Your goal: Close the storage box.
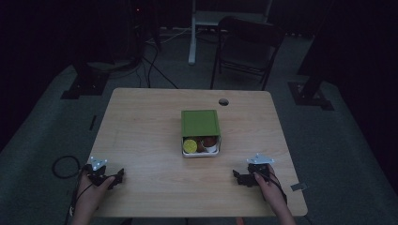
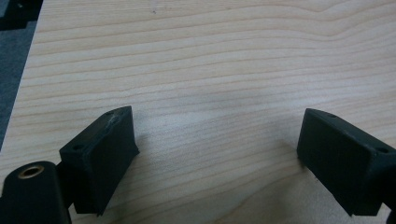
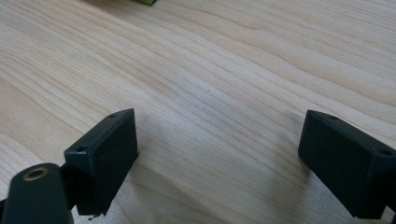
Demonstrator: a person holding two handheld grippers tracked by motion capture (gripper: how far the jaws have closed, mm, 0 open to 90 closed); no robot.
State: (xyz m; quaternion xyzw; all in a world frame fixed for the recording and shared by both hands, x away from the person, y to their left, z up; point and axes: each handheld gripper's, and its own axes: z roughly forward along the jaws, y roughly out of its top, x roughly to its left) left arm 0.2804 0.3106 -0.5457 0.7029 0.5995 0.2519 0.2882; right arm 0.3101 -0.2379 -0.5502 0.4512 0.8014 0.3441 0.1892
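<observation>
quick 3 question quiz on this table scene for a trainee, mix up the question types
1. True or false: the green lid covers the whole box.
2. Which gripper has its jaws apart? A) left gripper alone B) right gripper alone C) both
3. Fill in: the round hole in the table lies ____ the box, on the far side.

Key: 1 false, the near part is uncovered, with a yellow round thing showing inside. 2 C. 3 beyond.
</observation>
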